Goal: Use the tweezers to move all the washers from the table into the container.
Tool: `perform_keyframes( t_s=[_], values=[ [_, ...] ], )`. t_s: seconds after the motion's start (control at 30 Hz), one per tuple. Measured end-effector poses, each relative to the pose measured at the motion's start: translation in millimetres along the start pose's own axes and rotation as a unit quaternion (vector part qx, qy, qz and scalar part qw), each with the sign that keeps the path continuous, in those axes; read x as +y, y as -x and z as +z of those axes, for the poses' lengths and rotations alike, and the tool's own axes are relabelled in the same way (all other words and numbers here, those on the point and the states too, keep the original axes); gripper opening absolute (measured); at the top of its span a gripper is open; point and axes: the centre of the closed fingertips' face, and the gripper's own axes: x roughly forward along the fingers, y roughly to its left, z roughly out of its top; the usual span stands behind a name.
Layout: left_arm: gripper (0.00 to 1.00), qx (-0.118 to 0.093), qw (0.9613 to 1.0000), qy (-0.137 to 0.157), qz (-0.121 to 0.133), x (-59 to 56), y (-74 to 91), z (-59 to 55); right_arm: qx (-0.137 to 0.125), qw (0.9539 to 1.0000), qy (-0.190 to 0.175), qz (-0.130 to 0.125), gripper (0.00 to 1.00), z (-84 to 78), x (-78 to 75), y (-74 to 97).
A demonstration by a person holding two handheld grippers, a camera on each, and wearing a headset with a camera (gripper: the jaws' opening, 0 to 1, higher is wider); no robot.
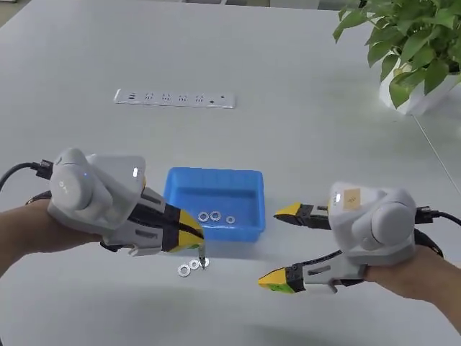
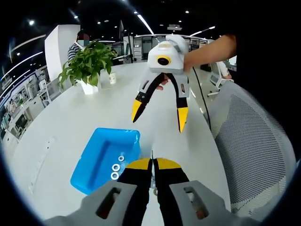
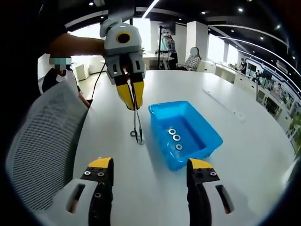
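Note:
A blue container sits mid-table with three washers in it. Three more washers lie on the table just in front of it. My left gripper is shut on thin metal tweezers, whose tips point down among those loose washers. In the right gripper view the tweezers hang from the left gripper beside the container. My right gripper hovers open to the right of the container, holding nothing. The left gripper view has the tweezers between my shut jaws.
A white power strip lies at the back of the table. A potted plant stands at the far right corner. A mesh chair is beside the table, and people sit in the office behind.

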Motion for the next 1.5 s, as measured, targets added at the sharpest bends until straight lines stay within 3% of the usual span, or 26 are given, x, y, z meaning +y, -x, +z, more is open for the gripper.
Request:
perform_keyframes(
  t_s=[0.33,0.6,1.27,1.5],
  values=[
    [0.06,0.002,1.0,-0.001,-0.004,-1.0,-1.3,0.5,-0.011,0.9983,0.042,0.04,0.44,19.3,10.9,-24.9],
    [0.06,0.008,0.9999,-0.002,-0.006,-0.4,0.4,-1.8,-0.011,0.9958,0.061,0.068,0.33,25.4,20.3,-44.9],
    [0.06,0.016,0.9997,-0.007,-0.017,-3.7,-1.9,-0.9,0.025,0.989,0.109,0.096,0.2,24.8,25.5,-82.8],
    [0.06,0.017,0.9997,-0.007,-0.017,-3.0,-3.2,0.1,0.03,0.9898,0.104,0.092,0.11,24.1,25.2,-85.0]
  ],
)
